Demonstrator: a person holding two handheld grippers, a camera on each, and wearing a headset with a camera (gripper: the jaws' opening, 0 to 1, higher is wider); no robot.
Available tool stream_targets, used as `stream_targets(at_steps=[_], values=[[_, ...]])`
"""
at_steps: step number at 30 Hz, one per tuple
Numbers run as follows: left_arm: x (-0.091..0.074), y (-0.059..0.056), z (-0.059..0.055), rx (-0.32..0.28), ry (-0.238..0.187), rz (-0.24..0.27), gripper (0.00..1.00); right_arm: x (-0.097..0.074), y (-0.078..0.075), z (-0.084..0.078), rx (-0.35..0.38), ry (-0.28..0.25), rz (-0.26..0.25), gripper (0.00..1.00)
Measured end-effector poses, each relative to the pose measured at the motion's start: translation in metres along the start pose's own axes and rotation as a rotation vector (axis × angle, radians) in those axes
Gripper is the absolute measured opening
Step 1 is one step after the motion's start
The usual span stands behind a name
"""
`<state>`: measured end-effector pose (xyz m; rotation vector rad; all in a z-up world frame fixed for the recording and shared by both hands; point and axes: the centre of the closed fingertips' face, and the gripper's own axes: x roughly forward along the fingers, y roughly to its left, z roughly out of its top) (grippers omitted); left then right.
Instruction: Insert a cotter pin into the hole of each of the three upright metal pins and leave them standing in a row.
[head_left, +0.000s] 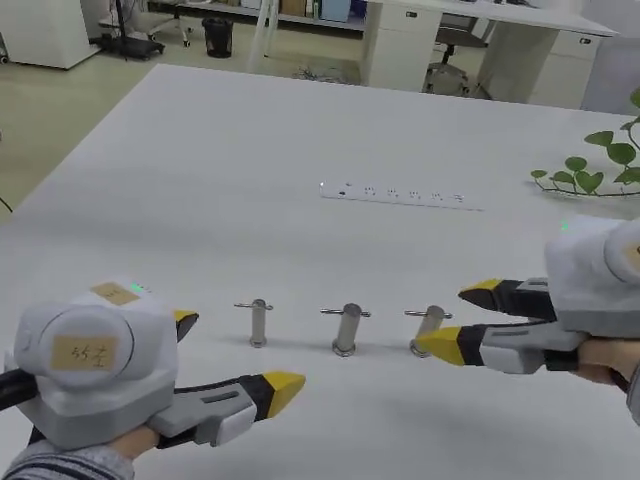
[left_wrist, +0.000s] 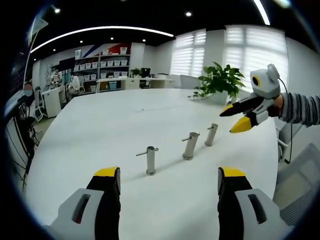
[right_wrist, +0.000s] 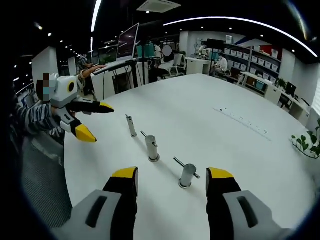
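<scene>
Pins (head_left: 347, 330) of smooth metal, cylindrical, stand on matte white table (head_left: 300, 150).

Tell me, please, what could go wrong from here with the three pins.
The right gripper, open, sits close beside the right pin, which looks slightly tilted; a sideways nudge could topple it. The cotter pins stick out sideways, so a passing jaw might snag one and break the row.

White table (head_left: 200, 180): three metal pins (head_left: 346, 330) standing in row, cotter pin (head_left: 345, 313) through each; power strip (head_left: 400, 194) well behind.
</scene>
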<state>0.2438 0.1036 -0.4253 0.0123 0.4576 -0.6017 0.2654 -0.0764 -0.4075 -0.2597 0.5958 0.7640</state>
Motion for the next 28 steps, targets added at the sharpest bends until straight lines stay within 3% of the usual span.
stream_targets(at_steps=[3, 6, 10, 12, 15, 18, 28], values=[[0.000, -0.001, 0.000, -0.019, -0.001, -0.004, 0.80, -0.002, 0.002, 0.002, 0.058, -0.050, -0.022, 0.57], [0.001, 0.000, -0.001, -0.009, 0.010, 0.004, 0.83, -0.003, 0.015, 0.000, 0.124, -0.090, -0.001, 0.58], [0.001, 0.000, 0.000, -0.013, 0.008, 0.008, 0.87, -0.006, 0.020, 0.002, 0.153, -0.157, -0.034, 0.63], [0.001, -0.001, 0.000, -0.012, 0.005, 0.007, 0.87, -0.006, 0.023, 0.000, 0.155, -0.158, -0.036, 0.66], [0.002, -0.001, 0.000, -0.019, 0.006, 0.007, 0.90, -0.007, 0.020, -0.003, 0.128, -0.161, -0.081, 0.67], [0.001, -0.001, -0.001, -0.020, 0.009, 0.011, 0.91, -0.007, 0.024, 0.002, 0.182, -0.212, -0.067, 0.74], [0.000, 0.003, 0.000, -0.032, 0.000, 0.044, 0.98, -0.010, 0.017, 0.001, 0.214, -0.258, -0.123, 0.79]])
